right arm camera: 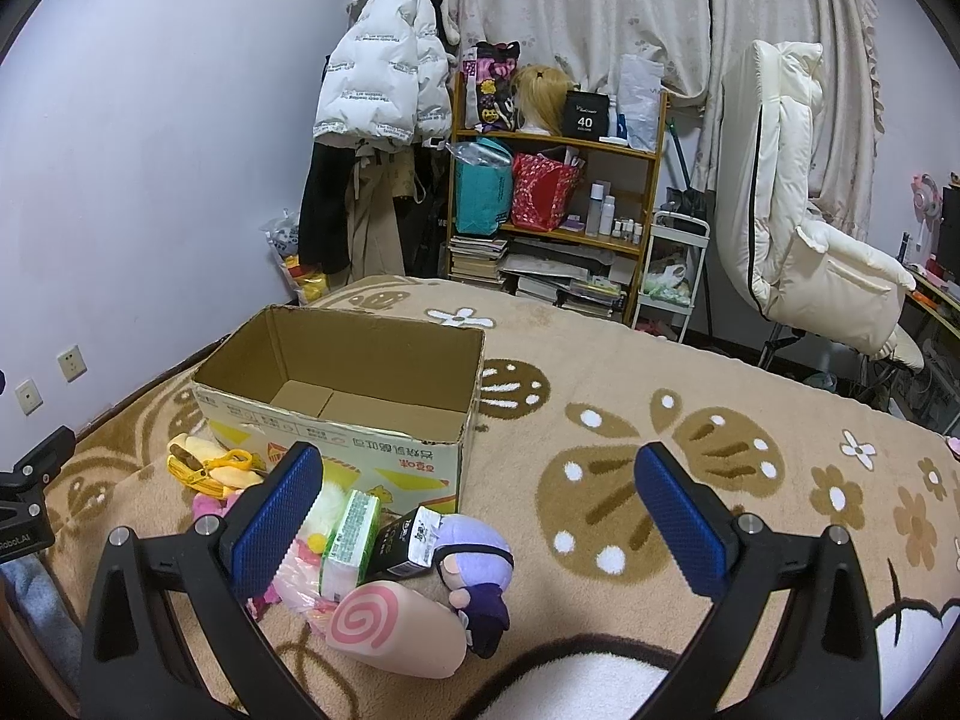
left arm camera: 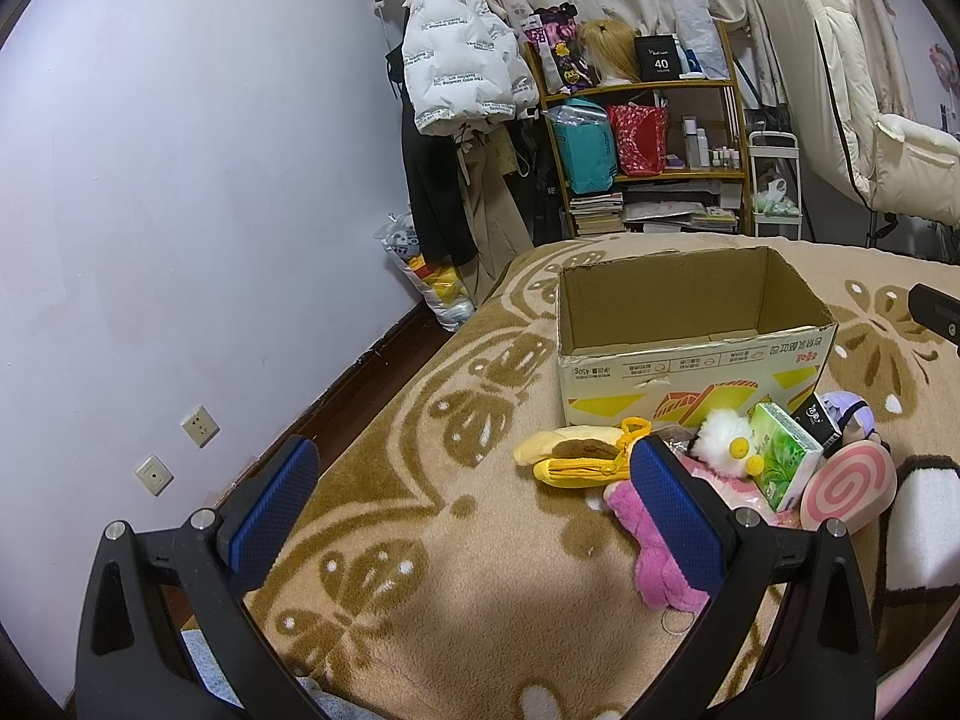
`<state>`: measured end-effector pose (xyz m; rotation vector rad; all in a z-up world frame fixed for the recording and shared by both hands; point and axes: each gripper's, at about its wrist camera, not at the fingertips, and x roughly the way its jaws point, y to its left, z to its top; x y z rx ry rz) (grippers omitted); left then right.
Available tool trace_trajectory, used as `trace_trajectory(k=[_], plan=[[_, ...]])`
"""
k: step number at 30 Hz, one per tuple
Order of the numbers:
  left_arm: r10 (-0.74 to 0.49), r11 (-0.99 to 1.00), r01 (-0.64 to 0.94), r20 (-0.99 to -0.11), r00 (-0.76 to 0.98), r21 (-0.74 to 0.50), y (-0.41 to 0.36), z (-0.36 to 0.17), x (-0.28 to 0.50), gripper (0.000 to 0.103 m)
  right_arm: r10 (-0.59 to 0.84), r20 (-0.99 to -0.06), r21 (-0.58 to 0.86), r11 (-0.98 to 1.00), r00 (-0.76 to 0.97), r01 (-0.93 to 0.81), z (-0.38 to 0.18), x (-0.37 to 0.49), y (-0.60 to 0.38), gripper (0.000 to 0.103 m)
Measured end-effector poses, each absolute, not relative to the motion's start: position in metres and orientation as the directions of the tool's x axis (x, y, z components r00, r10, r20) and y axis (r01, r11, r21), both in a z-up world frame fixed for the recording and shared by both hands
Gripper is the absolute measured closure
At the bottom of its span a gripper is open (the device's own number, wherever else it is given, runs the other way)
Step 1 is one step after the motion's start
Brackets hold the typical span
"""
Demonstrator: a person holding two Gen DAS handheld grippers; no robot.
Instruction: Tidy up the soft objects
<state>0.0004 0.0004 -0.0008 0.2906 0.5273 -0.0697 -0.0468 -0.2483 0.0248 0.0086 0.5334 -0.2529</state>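
Note:
An open, empty cardboard box [left arm camera: 690, 354] [right arm camera: 336, 414] stands on the beige flowered blanket [left arm camera: 456, 540] [right arm camera: 660, 420]. A pile lies in front of it: a yellow plush [left arm camera: 570, 453] [right arm camera: 210, 468], a pink plush [left arm camera: 654, 552], a white fluffy toy [left arm camera: 723, 438], a green tissue pack [left arm camera: 783, 456] [right arm camera: 351, 540], a pink swirl cushion [left arm camera: 849, 489] [right arm camera: 390, 630], a purple doll [right arm camera: 474, 564] and a small black box [right arm camera: 402, 546]. My left gripper [left arm camera: 474, 516] is open and empty, left of the pile. My right gripper [right arm camera: 480, 534] is open and empty, above the pile.
A wooden shelf [right arm camera: 558, 192] with bags, bottles and books stands behind the bed. A white jacket [left arm camera: 459, 60] hangs at the wall. A cream chair [right arm camera: 804, 240] stands at the right. The purple wall [left arm camera: 180, 210] runs along the bed's left side.

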Motion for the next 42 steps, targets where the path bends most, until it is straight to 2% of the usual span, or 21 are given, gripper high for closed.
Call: trace_trajectory(k=[31, 42], plan=[[0.010, 0.954, 0.147, -0.518, 0.855, 0.261, 0.000, -0.007, 0.001, 0.000, -0.233, -0.509, -0.064, 0.970, 0.829, 0.233, 0.022, -0.048, -0.246, 0.000], [0.005, 0.953, 0.175, -0.588, 0.809, 0.248, -0.003, -0.019, 0.016, 0.000, -0.160, -0.601, -0.007, 0.981, 0.783, 0.195, 0.007, -0.039, -0.254, 0.000]])
